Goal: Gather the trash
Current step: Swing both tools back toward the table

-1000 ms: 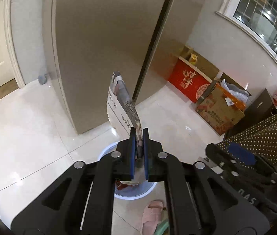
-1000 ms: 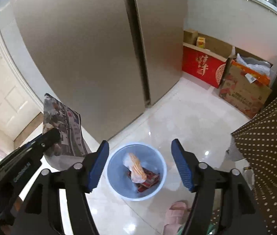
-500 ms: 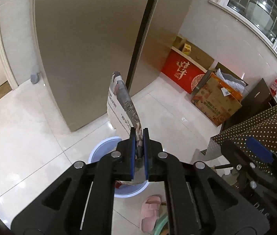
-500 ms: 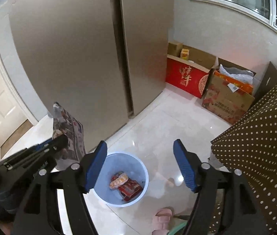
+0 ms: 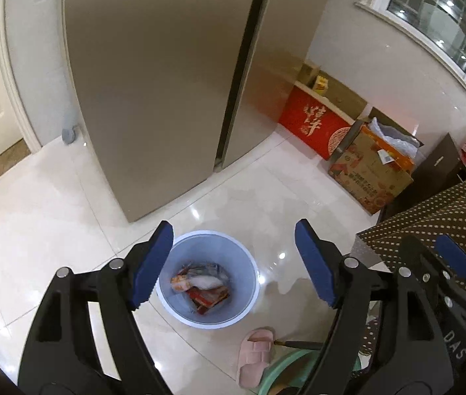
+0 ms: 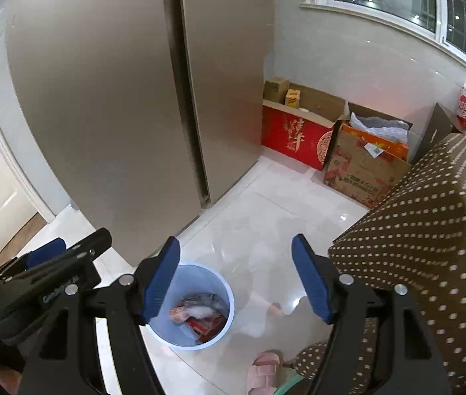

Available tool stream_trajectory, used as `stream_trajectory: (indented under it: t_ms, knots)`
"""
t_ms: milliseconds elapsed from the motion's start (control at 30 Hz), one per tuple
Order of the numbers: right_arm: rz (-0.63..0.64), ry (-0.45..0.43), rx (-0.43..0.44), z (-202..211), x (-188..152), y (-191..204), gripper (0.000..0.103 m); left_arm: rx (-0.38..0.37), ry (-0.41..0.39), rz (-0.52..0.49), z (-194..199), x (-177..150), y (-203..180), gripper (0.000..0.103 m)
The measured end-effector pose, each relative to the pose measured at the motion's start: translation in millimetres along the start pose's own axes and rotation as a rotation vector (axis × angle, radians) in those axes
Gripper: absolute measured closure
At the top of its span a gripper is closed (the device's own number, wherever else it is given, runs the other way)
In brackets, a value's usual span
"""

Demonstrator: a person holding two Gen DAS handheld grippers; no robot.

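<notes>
Both grippers, left gripper (image 5: 233, 263) just opened and right gripper (image 6: 234, 278), are held empty above the bin (image 5: 207, 319); further trash must be sought.

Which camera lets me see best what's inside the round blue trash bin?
The left wrist view. It looks almost straight down into the round blue plastic trash bin, so the crumpled wrappers show clearly. In the right wrist view the bin sits lower, and a gripper finger covers its left edge.

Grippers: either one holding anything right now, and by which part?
Nothing held. The left gripper has just been opening, with nothing between its fingers; the right gripper is open too. Wrappers lie in the blue bin.
</notes>
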State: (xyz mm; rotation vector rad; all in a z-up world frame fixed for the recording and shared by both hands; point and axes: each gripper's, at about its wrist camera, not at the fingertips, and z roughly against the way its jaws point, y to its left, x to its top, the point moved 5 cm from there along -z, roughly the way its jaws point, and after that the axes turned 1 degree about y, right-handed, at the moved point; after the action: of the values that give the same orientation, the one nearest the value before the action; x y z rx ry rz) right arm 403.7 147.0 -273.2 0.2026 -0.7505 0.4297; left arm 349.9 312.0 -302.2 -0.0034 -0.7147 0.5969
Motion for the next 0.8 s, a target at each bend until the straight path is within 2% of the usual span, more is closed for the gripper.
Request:
stream_trajectory:
  t_ms: [200, 333, 467, 600, 800]
  knots:
    - [-0.031, -0.052, -0.020, 45.3, 10.1, -27.6, 0.033, -0.056, -0.069, -0.032, 42.9, 9.3, -33.9, 0.027]
    - [-0.063, -0.115, -0.059, 89.5, 18.9, -60.5, 0.031, -0.109, -0.123, -0.095, 77.3, 12.3, -76.3, 0.027]
    - [-0.113, -0.170, -0.108, 137.4, 17.7, -107.5, 0.030, -0.167, -0.151, -0.163, 104.4, 8.5, -128.7, 0.027]
    - [-0.166, -0.202, -0.170, 177.6, 6.6, -165.1, 0.030, -0.252, -0.144, -0.216, 125.6, -4.7, -185.6, 0.027]
    - [-0.269, -0.205, -0.279, 213.7, -27.1, -261.8, 0.030, -0.346, -0.107, -0.344, 143.2, -48.3, -289.3, 0.027]
